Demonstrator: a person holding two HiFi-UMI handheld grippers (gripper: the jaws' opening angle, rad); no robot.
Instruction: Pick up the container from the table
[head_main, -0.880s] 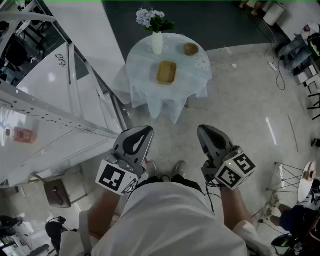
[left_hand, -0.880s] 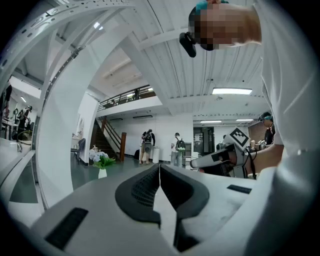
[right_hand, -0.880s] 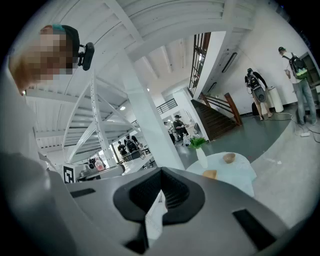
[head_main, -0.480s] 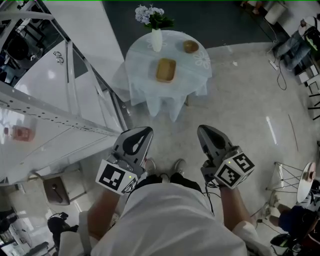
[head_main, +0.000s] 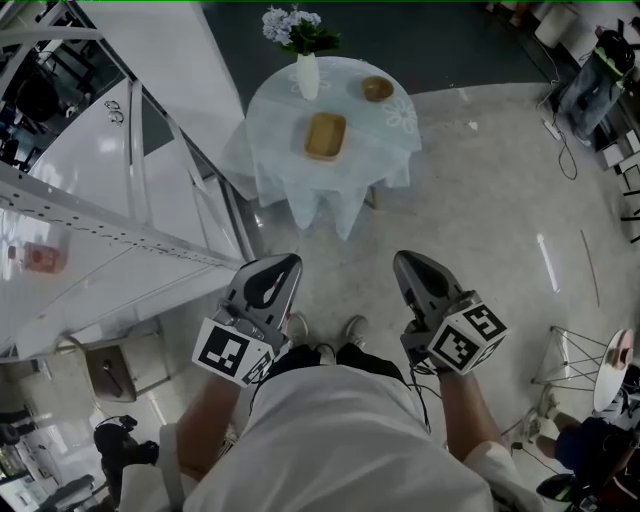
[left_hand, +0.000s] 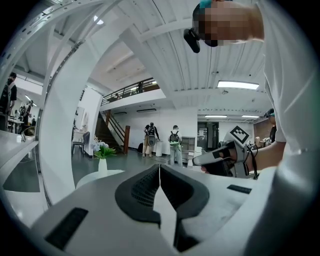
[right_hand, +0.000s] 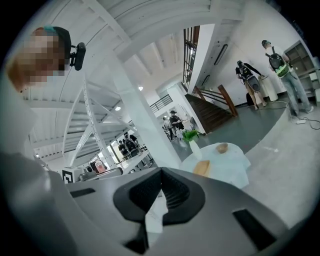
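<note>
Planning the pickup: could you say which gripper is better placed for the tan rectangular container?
Right, narrowly: right gripper sees the tan rectangular container clearly; left gripper only the white vase.

- A round table (head_main: 372, 130), draped in a pale cloth (head_main: 330, 205), stood far off.
- A tan container (head_main: 325, 136) lay near its middle.
- A flower vase (head_main: 307, 76) stood far left, a brown bowl (head_main: 377, 88) far right.

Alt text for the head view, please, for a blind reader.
A person seen from above holds a left gripper and a right gripper, jaws together and empty, short of a round table with a white cloth. On it stand a tan dish, a brown bowl and a vase of flowers. A white metal frame fills the left.
</note>
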